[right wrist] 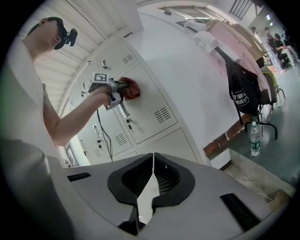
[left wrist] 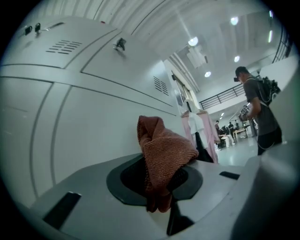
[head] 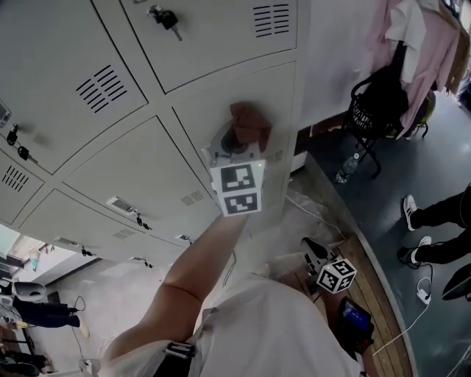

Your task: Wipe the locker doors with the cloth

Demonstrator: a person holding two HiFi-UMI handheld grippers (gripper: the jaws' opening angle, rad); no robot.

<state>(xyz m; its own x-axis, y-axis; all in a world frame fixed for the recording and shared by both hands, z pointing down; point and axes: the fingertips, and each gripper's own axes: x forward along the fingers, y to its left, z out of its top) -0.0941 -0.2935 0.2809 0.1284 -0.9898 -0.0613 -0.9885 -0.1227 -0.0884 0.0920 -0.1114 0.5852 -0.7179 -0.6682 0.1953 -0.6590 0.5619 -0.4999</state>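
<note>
A reddish-brown cloth [head: 250, 121] is bunched against a grey locker door [head: 199, 132] in the bottom-right block of lockers. My left gripper [head: 246, 134] is shut on it, arm stretched out, marker cube facing me. In the left gripper view the cloth [left wrist: 164, 147] rises from between the jaws, with the door [left wrist: 89, 126] close behind it. My right gripper [head: 315, 254] hangs low by my body, away from the lockers. Its jaws [right wrist: 152, 171] are shut with nothing between them. From there the cloth [right wrist: 130, 88] shows pressed on the door [right wrist: 152, 101].
Keys [head: 168, 18] stick out of several locker doors. To the right stand a rack of pink clothes [head: 430, 44], a black bag on a chair [head: 379, 103] and a water bottle [head: 346, 169]. A person's legs [head: 441, 221] and cables lie at the right edge.
</note>
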